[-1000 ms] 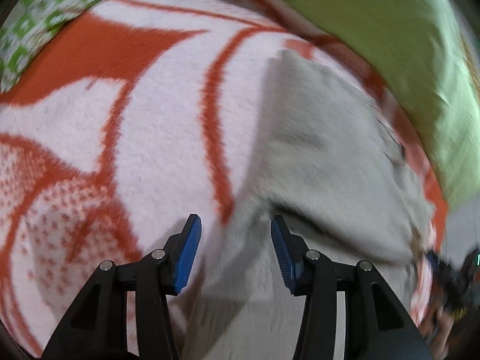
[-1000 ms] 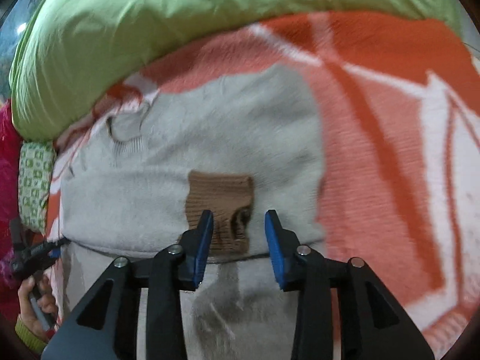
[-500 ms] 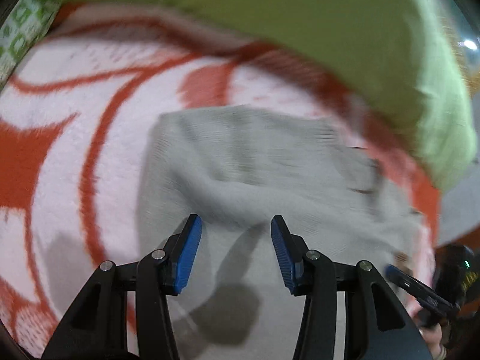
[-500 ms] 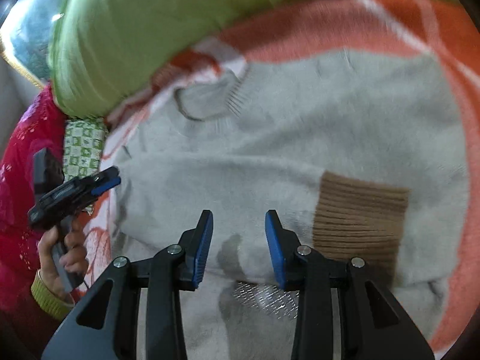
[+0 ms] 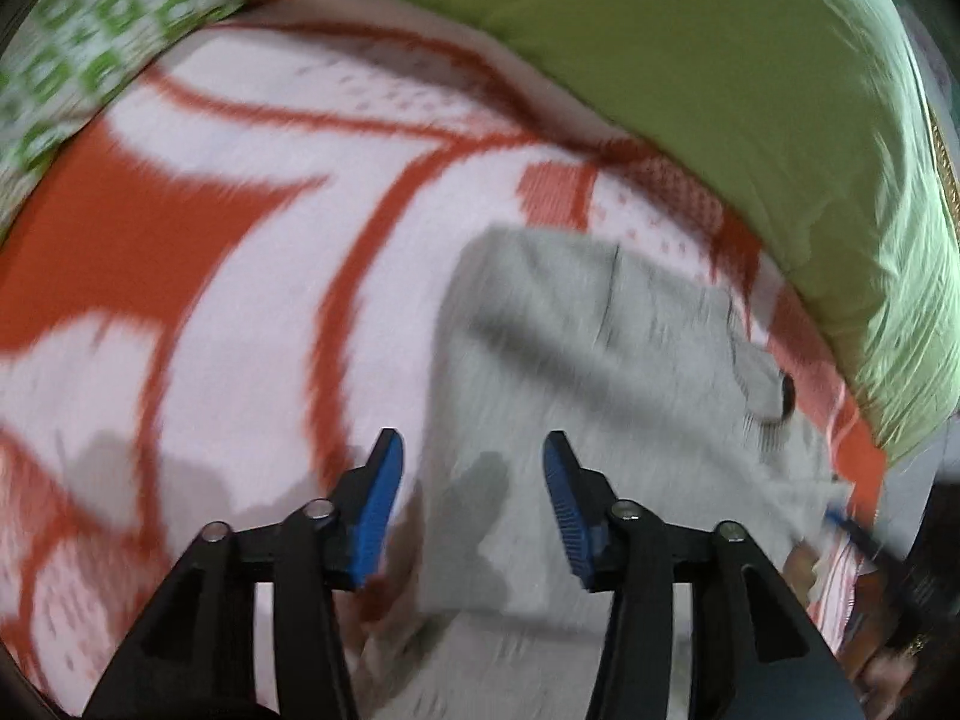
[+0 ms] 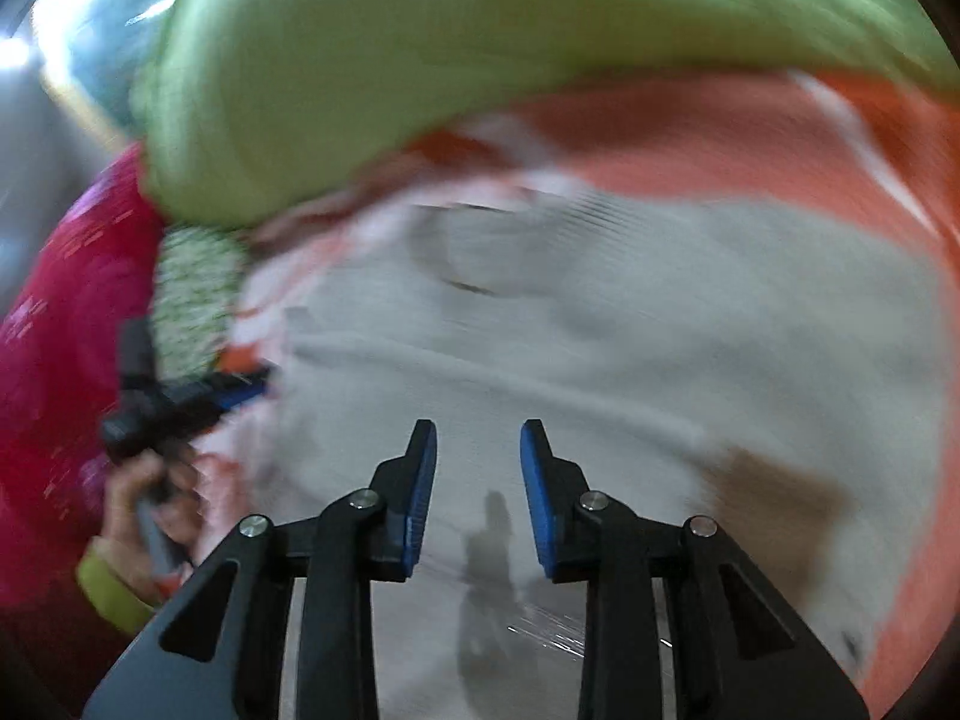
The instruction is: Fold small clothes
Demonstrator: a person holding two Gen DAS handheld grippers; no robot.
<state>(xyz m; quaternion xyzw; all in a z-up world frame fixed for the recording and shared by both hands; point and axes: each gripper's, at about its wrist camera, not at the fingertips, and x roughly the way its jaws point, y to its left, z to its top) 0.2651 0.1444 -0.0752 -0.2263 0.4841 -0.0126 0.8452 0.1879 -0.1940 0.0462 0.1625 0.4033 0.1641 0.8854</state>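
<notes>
**Grey knit sweater spread on patterned blanket**

A pale grey ribbed-knit sweater [image 6: 630,324] is seen lying flat on a fuzzy orange-and-white patterned blanket [image 5: 210,276], a brown ribbed cuff [image 6: 774,492] folded onto its body. A smooth, puffy lime-green pillow [image 5: 750,90] is pressed along the blanket's far edge; a green-and-white checked cloth [image 5: 90,42] is noted at a corner. The left gripper [image 5: 473,501], blue-padded, is held above the sweater's edge, jaws opening, nothing gripped. The right gripper [image 6: 478,489] is held over the sweater's middle, jaws closing, nothing between them. Both views are motion-blurred.
</notes>
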